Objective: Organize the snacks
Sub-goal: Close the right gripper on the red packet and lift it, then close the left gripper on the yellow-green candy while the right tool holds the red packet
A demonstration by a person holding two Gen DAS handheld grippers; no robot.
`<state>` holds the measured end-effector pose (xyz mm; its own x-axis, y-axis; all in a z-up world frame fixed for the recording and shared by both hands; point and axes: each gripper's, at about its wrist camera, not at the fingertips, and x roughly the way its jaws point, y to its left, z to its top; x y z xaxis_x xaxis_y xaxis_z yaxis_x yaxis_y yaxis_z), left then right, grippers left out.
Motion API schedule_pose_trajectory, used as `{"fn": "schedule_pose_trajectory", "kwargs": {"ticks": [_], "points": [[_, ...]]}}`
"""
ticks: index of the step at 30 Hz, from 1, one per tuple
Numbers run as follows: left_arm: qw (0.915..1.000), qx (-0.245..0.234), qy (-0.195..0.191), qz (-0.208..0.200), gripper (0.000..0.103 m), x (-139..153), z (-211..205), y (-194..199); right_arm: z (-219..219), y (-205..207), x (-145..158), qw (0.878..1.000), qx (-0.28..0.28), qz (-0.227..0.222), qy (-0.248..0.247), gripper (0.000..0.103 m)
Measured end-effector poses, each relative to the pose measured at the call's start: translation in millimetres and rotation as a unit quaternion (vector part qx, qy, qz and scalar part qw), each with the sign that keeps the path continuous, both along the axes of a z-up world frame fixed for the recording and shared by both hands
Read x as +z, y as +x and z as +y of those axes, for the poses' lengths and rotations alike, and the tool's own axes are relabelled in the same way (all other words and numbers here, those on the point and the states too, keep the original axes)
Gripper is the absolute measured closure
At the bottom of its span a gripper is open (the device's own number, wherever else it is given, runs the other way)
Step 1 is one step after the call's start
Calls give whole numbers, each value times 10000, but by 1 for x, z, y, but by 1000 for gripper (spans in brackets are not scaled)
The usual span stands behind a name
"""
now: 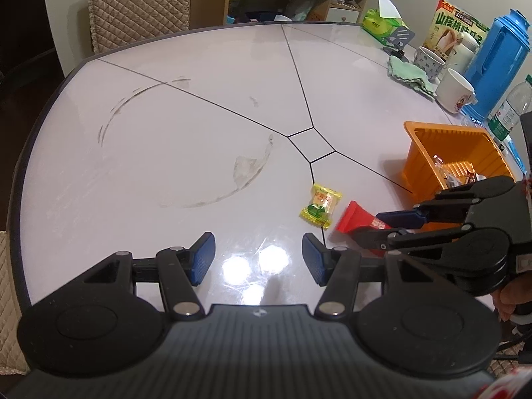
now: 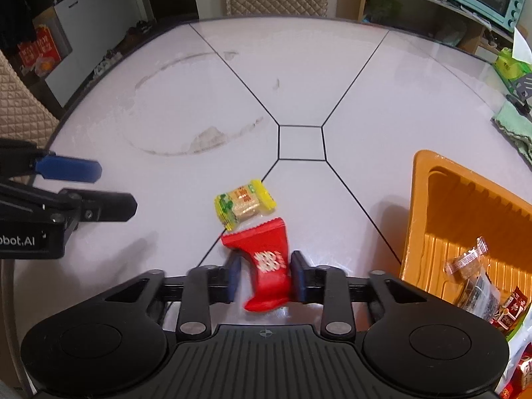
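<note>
A red snack packet [image 2: 266, 259] lies on the white table, and my right gripper [image 2: 266, 272] is shut on its narrow middle, pads against both sides. Just beyond it sits a yellow-green wrapped snack [image 2: 244, 201], untouched. The left wrist view shows the same red packet [image 1: 352, 219] under the right gripper [image 1: 369, 225], with the yellow snack [image 1: 321, 207] to its left. My left gripper [image 1: 259, 259] hangs open above bare table, nothing between its pads. It appears at the left edge of the right wrist view [image 2: 116, 188]. An orange tray [image 2: 465, 206] on the right holds several wrapped snacks.
Along the table's right side stand a blue jug [image 1: 498, 50], two mugs [image 1: 455, 89], a green cloth [image 1: 410, 74], a snack box [image 1: 455, 26], a water bottle [image 1: 512, 106] and a tissue pack [image 1: 379, 21]. The orange tray [image 1: 449, 143] sits near them. Quilted chairs surround the table.
</note>
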<state>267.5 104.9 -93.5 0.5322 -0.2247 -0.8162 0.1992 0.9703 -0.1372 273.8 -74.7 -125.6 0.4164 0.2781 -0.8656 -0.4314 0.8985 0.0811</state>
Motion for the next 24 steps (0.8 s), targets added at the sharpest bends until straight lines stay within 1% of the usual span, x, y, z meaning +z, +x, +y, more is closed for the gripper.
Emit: {"fn": "schedule_pose_trajectory", "kwargs": {"ticks": [6, 11, 15, 16, 19, 22, 24], "points": [[9999, -142, -1, -29, 49, -3, -6, 6, -4, -1, 4, 9995, -202, -2, 242, 79], [9992, -374, 12, -115, 49, -5, -16, 13, -15, -1, 16, 9965, -639, -107, 525, 79], [9975, -667, 1, -214, 50, -9, -28, 21, -26, 0, 27, 9913, -1001, -197, 832, 79], [9969, -755, -3, -230, 51, -10, -32, 23, -29, 1, 30, 9901, -1069, -219, 885, 79], [9943, -1025, 21, -299, 59, -15, -44, 28, -36, 2, 36, 9877, -1203, -274, 961, 79], [9921, -1201, 88, -338, 63, -22, -54, 33, -44, 1, 39, 9855, -1323, -304, 1021, 79], [9910, -1289, 166, -331, 64, -26, -59, 37, -49, -1, 42, 9839, -1404, -327, 1056, 79]]}}
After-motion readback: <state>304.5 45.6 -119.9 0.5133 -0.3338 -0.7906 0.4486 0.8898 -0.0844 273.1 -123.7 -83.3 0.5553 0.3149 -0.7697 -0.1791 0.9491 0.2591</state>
